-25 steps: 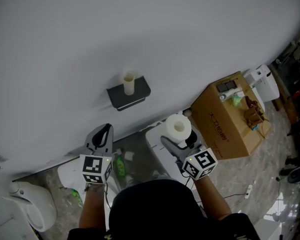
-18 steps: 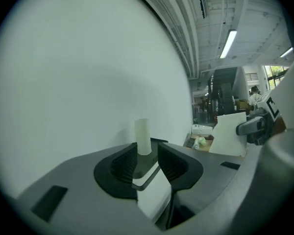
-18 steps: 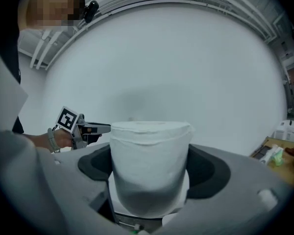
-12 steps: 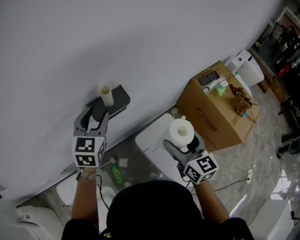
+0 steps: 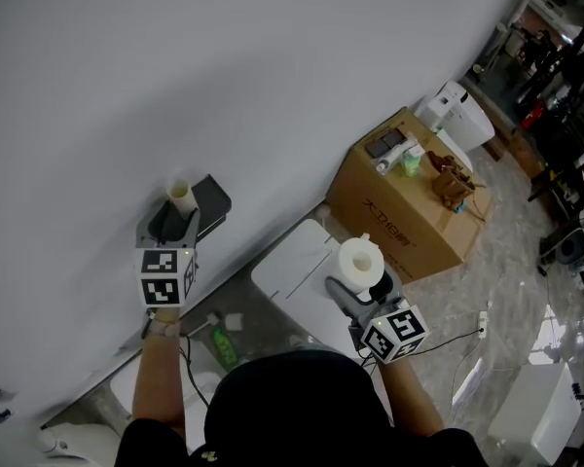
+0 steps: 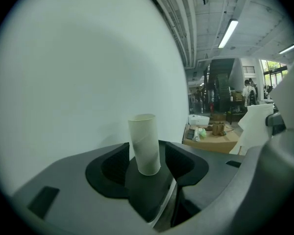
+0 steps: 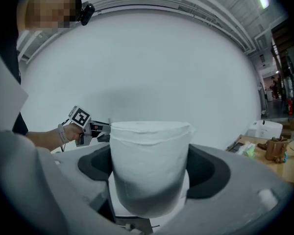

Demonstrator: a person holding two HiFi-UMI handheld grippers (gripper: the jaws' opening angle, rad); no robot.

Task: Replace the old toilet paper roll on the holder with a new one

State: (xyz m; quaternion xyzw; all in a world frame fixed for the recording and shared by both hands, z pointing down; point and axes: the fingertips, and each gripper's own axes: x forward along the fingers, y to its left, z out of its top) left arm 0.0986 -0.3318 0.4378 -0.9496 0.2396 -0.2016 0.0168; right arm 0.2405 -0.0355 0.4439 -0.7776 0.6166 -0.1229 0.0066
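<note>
An empty cardboard tube (image 5: pixel 181 195) stands upright on the black wall holder (image 5: pixel 212 200). My left gripper (image 5: pixel 168 226) is up at the holder. In the left gripper view the tube (image 6: pixel 144 143) rises between the two dark pads (image 6: pixel 112 163), with a thin gap showing on its right side. Those jaws have just been opening and now stand open around the tube. My right gripper (image 5: pixel 363 288) is lower right, shut on a full white toilet paper roll (image 5: pixel 360 260). That roll (image 7: pixel 149 165) fills the space between the jaws in the right gripper view.
A plain white wall (image 5: pixel 224 66) backs the holder. Below it are a white flat-topped unit (image 5: pixel 292 272), a green bottle (image 5: pixel 222 346) on the floor and a cardboard box (image 5: pixel 404 212) with small items on top. A white fixture (image 5: pixel 459 115) stands beyond the box.
My left gripper has moved up to the holder and its jaws have parted around the cardboard tube. The right gripper still holds the white roll.
</note>
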